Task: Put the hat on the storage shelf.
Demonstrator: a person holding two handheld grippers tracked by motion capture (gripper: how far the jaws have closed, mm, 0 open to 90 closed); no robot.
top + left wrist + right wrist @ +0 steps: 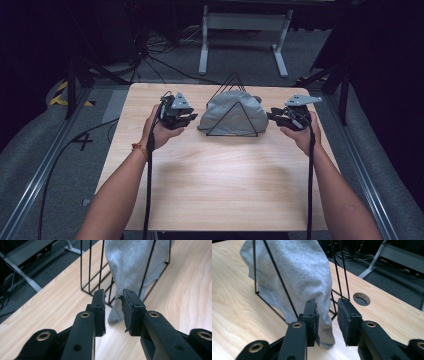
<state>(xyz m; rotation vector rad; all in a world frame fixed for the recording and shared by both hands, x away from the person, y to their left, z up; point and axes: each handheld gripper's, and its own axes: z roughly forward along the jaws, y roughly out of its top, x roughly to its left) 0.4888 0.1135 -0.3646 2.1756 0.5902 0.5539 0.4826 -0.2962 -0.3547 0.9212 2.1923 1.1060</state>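
high view, soft grey cloth (227,112) draped over black triangular wire rack (234,131), pale wood-grain table (210,170), left gripper (189,119) and right gripper (271,116) slightly apart, empty

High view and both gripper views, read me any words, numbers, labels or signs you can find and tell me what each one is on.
"4": a dark figure marked on the grey floor left of the table.
Grey cloth in the wire rack: no print or label to read.
Both gripper views: no writing on the jaws or the cloth.
Yellow-and-black striped tape on the floor: a pattern, no words.
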